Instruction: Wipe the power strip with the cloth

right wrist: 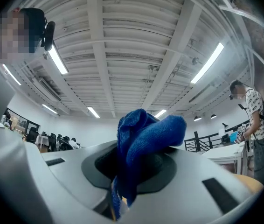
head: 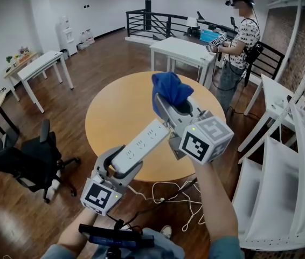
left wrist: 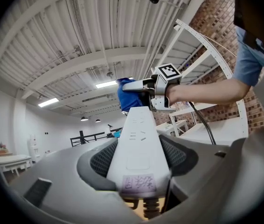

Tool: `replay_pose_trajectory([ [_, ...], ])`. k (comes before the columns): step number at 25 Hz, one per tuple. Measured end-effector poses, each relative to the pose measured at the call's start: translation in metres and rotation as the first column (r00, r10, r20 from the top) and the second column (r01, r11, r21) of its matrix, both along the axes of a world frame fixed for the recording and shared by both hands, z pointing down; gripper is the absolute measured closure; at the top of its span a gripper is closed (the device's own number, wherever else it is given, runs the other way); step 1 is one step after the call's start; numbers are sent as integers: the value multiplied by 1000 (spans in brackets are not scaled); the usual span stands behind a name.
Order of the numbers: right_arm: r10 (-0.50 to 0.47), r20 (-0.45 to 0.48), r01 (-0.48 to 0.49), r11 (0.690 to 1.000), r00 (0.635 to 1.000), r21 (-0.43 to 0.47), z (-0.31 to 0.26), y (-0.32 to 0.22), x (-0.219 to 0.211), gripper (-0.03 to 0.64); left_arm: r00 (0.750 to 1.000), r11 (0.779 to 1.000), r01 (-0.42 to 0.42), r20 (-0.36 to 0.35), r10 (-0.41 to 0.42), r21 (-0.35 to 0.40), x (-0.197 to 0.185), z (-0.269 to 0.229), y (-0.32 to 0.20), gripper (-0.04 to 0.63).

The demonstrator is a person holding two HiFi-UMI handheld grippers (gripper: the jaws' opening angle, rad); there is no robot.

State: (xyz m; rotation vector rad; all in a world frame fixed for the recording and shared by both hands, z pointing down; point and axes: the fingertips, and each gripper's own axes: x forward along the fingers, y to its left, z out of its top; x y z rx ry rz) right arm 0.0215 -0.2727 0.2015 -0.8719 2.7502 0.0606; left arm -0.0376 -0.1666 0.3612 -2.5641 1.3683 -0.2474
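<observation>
Hovering over the round wooden table (head: pixel 115 112), both tools have free air on every side. The white power strip (head: pixel 141 144) looks stiff, light and slick. The left gripper (head: pixel 121 166) clamps its near cord end, a sound hold. At its far tip, the right gripper (head: pixel 170 106) pinches the soft blue cloth (head: pixel 170 89). The dangling cord (head: pixel 168 196) may snag.

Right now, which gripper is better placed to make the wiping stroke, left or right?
Right. The right gripper is shut on the blue cloth, which sits by the far end of the power strip. The left gripper is clamped on the strip's near end, holding it up.
</observation>
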Motion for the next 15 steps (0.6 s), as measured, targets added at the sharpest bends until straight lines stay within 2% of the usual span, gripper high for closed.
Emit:
replay_pose_trajectory([
  [9,-15,-22,14,999,1000,-44,3,-4,-16,543,996,1000,14,85,-15,9,-1,8,2,310],
  [15,-39,-34,36,997,999,-72,7,4,-36,543,995,1000,15,101,-15,6,-2,14,5,310],
])
